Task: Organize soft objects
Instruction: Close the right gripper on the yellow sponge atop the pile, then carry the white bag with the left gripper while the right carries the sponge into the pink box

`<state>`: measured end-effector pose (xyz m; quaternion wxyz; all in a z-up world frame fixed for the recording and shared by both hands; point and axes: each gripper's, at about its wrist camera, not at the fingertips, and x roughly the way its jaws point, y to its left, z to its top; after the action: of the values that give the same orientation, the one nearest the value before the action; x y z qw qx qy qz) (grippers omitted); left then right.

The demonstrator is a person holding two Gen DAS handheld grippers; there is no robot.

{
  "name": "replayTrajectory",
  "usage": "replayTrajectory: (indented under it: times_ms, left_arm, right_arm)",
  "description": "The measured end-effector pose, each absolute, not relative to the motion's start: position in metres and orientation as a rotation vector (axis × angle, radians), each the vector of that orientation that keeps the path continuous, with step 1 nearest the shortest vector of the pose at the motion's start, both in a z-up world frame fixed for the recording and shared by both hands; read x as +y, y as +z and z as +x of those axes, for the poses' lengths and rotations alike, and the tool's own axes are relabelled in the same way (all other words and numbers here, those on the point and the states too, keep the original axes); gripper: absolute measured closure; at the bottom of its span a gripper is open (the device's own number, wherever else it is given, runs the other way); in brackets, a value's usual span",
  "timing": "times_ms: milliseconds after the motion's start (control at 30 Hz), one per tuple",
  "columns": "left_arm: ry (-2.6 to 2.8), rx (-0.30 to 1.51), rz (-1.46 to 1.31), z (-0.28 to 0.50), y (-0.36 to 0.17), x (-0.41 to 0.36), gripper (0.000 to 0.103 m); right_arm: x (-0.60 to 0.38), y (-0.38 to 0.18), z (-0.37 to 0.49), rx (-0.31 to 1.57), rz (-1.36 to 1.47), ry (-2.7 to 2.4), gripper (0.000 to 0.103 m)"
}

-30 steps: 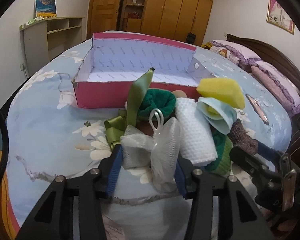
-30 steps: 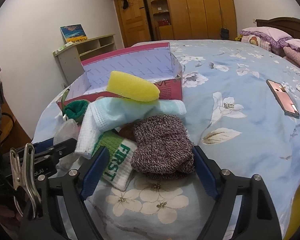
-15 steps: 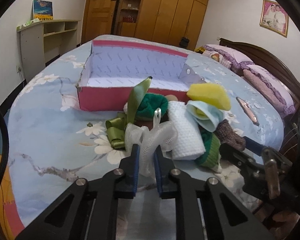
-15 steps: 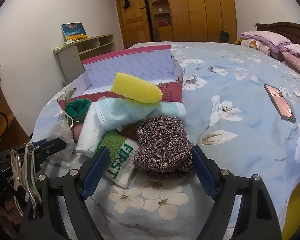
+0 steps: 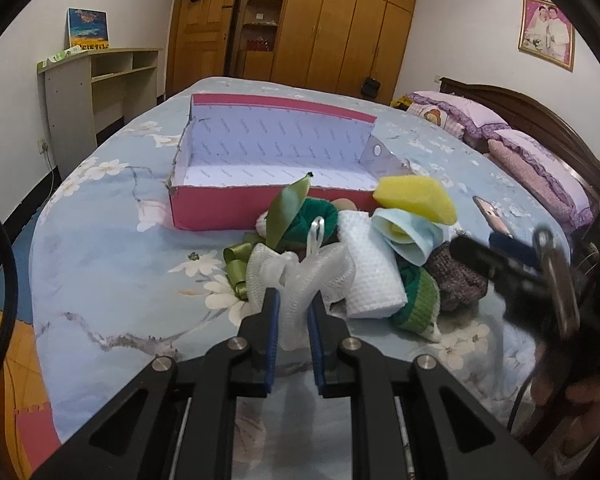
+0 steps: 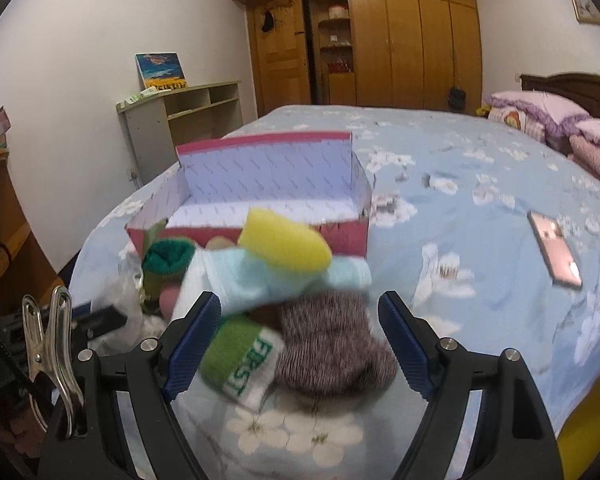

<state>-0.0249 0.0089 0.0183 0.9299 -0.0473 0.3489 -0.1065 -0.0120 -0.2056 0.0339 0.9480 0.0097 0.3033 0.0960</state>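
The left hand-held gripper [image 5: 293, 306] is clamped on the white mesh bath pouf [image 5: 300, 276] at the near edge of the pile on the bed [image 5: 100, 280], short of the open pink box [image 5: 236, 208]. The mesh is loose and springy, so it may slip free, or its loop may drag the green ribbon [image 5: 288, 208] along. The right hand-held gripper [image 6: 300, 316] stands open over the brown knitted sock [image 6: 332, 344], gripping nothing; a careless close could catch the green-and-white sock [image 6: 244, 356] too.
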Motion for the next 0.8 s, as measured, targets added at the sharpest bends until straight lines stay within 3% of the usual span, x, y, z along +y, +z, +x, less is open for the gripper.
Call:
replayTrajectory:
  times_ms: [133, 300, 467, 800]
  left_arm:
    - [-0.213, 0.715, -0.096, -0.025, 0.02, 0.009, 0.089]
    - [-0.211, 0.694, -0.092, -0.03, 0.028, 0.011, 0.089]
    - [-0.206, 0.673, -0.086, -0.034, 0.035, 0.012, 0.089]
    - [-0.204, 0.661, -0.077, -0.032, 0.044, 0.01, 0.089]
  right_arm:
    - [-0.199, 0.04, 0.003, 0.599, -0.019, 0.202, 0.02]
    - [-0.192, 0.037, 0.026, 0.623, -0.051, 0.222, 0.031]
    - [-0.188, 0.031, 0.036, 0.645, -0.065, 0.24, 0.053]
    - [-0.191, 0.047, 0.019, 0.578, -0.064, 0.267, 0.059]
